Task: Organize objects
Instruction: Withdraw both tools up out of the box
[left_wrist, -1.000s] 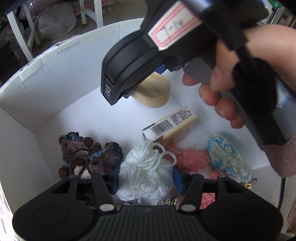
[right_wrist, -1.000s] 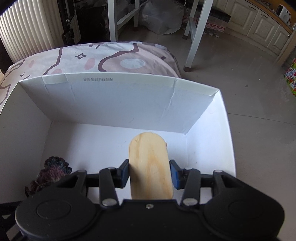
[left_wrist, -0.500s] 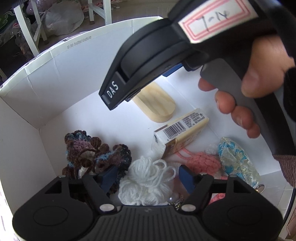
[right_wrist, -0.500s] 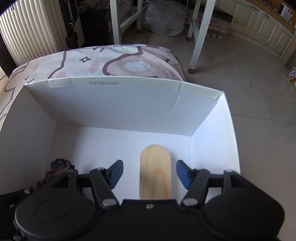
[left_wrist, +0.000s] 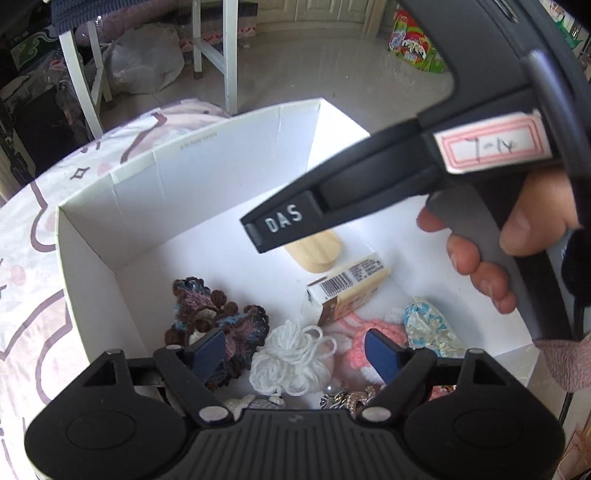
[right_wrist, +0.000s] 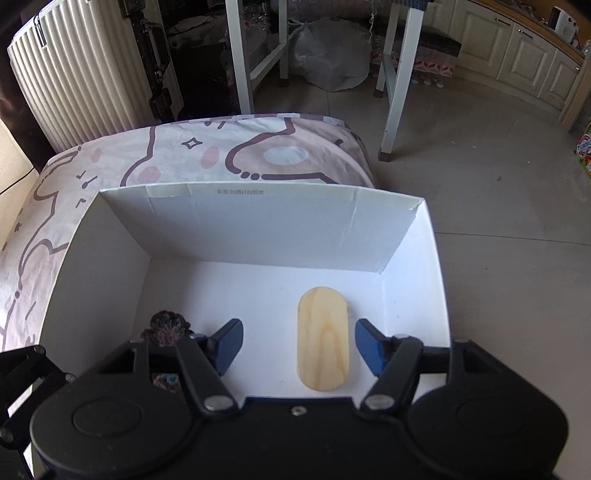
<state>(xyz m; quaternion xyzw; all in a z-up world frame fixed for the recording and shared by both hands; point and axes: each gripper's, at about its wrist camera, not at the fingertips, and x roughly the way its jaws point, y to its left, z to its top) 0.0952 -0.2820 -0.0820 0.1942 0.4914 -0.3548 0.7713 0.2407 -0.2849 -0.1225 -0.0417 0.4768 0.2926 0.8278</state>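
A white cardboard box (left_wrist: 229, 166) holds the objects. My left gripper (left_wrist: 293, 350) hovers above a white yarn ball (left_wrist: 291, 363); its jaws are opening and the blue pads (left_wrist: 207, 350) stand clear of the yarn. Beside the yarn lie a brown-blue crochet piece (left_wrist: 218, 317), a barcoded carton (left_wrist: 347, 291), pink crochet (left_wrist: 354, 336) and a patterned pouch (left_wrist: 428, 328). My right gripper (right_wrist: 299, 346) hangs over the box (right_wrist: 258, 229) with jaws opening. The oval wooden block (right_wrist: 323, 350) lies flat on the box floor between the pads, untouched. A hand holds the right tool's black housing (left_wrist: 369, 195).
The box rests on a cartoon-print cloth (right_wrist: 184, 158). A radiator (right_wrist: 74, 81) stands at the back left, and white furniture legs (right_wrist: 397, 74) and a grey bag (right_wrist: 328, 55) stand on the tiled floor. Metal trinkets (left_wrist: 347, 400) lie at the box's near edge.
Both grippers opened and rose. The left let go of the white yarn; the right let go of the wooden block, which now lies on the box floor.
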